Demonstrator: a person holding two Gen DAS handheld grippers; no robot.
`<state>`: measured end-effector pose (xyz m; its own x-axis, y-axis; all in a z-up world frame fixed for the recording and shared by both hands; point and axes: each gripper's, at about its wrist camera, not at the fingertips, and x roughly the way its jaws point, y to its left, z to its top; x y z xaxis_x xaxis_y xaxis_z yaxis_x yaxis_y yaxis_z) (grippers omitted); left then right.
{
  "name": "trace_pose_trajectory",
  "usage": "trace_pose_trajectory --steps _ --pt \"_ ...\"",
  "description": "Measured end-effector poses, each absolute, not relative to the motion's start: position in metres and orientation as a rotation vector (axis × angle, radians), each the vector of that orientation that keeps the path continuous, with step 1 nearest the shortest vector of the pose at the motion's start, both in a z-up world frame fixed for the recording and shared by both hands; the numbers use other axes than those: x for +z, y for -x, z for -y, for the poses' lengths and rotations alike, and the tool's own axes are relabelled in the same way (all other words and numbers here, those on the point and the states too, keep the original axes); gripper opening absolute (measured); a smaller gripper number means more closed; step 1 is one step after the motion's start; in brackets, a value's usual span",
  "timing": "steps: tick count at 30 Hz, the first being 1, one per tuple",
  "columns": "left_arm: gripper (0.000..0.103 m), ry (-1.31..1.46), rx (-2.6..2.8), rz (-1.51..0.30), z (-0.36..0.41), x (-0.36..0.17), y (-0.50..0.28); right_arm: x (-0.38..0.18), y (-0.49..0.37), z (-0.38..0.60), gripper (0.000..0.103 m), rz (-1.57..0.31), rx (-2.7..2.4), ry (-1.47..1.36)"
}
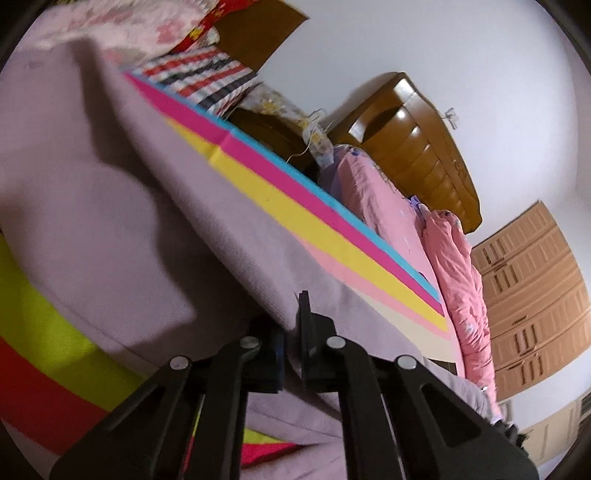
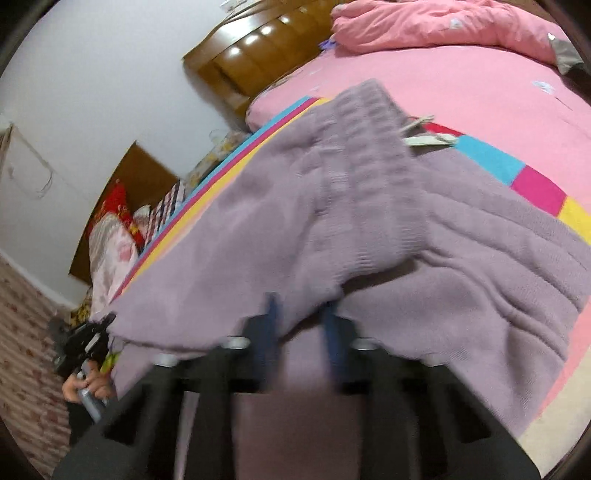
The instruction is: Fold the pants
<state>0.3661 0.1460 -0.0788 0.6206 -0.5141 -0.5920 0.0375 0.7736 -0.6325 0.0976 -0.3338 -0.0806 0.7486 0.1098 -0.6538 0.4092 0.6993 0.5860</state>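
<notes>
- The purple pants (image 2: 332, 206) lie on a striped mat (image 2: 491, 158) that is spread on the bed (image 2: 461, 85).
- The stretchy waistband of the pants is folded up and over, and a white drawstring (image 2: 428, 138) pokes out beside it onto the mat.
- The left hand-held gripper (image 1: 291, 354) is clenched on an edge of the pants (image 1: 110, 206); purple cloth sits pinched between its two black fingers.
- From the right wrist view, the left hand-held gripper (image 2: 86, 341) shows at the far corner of the pants, with a person's hand (image 2: 86, 386) just under it.
- The right hand-held gripper (image 2: 301, 332) is close over the near edge of the pants. Its blue-tipped fingers stand a little apart with purple cloth between them, but the picture is blurry, so it is not clear whether it grips the cloth.
- A pink blanket (image 2: 424, 26) is bunched up on the bed, well past the pants.
- A brown wooden headboard (image 2: 258, 51) stands at the end of the bed, beside the white wall.
- Pillows (image 2: 110, 243) with flowers and checks are piled beyond the mat's long edge.
</notes>
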Motion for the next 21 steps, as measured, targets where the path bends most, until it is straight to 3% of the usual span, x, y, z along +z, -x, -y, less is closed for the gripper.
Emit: trace_pose_trajectory --steps 5,11,13,18,21 --pt "0.005 0.542 -0.385 -0.727 -0.144 -0.007 -0.321 -0.037 -0.099 0.345 0.011 -0.602 -0.116 -0.735" --pt "0.005 0.337 -0.385 -0.548 -0.127 0.063 -0.177 0.011 -0.063 0.377 0.010 -0.496 -0.059 -0.685" --pt "0.006 0.320 -0.359 -0.582 -0.123 0.045 -0.140 -0.004 -0.047 0.381 0.010 -0.552 -0.051 -0.690" --pt "0.007 0.439 -0.274 -0.862 -0.133 -0.073 -0.115 -0.081 -0.023 0.384 0.010 -0.720 -0.085 -0.750" --pt "0.010 0.421 -0.282 -0.817 -0.132 -0.081 -0.110 -0.088 -0.013 0.387 0.010 -0.680 -0.069 -0.796"
